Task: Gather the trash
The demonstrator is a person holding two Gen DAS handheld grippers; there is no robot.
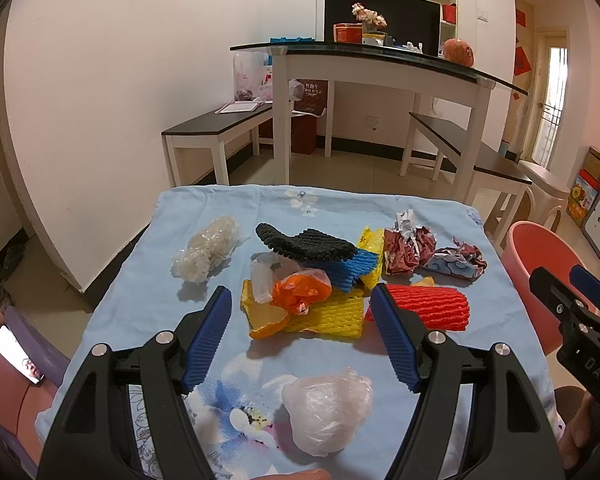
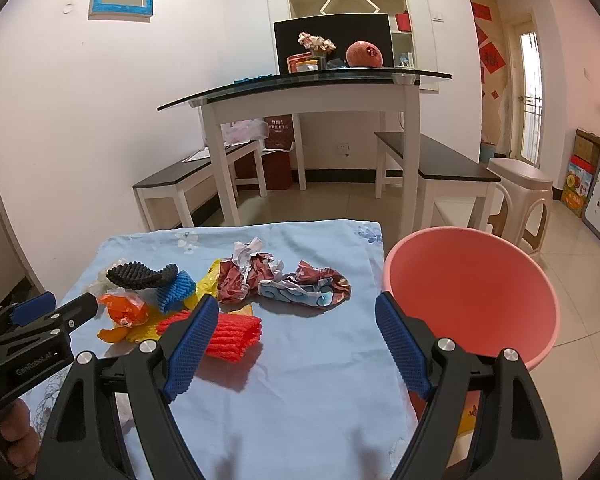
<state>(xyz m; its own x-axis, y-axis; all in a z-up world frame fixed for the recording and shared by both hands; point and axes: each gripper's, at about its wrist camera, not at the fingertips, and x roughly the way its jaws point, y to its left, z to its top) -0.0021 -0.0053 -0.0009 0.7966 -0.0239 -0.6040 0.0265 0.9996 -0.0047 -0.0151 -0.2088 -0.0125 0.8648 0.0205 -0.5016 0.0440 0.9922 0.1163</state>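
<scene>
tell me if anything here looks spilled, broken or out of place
Nothing spilled or broken. The odd part is the trash itself: foam fruit nets, crumpled paper and plastic bags lie scattered on the blue cloth, while the pink basin looks empty.

Foam nets in red (image 1: 424, 306), yellow (image 1: 328, 314), blue (image 1: 352, 268) and black (image 1: 306, 240) lie heaped mid-frame with an orange bag (image 1: 300, 290); crumpled paper (image 1: 410, 246) upper right, a pale plastic wad (image 1: 328, 408) lower centre.

We find open cloth on the table (image 2: 300, 400) ahead of the right gripper (image 2: 292, 344), bare up to the red foam net (image 2: 228, 336). The pink basin (image 2: 472, 292) blocks its right side; trash crowds the middle.
</scene>
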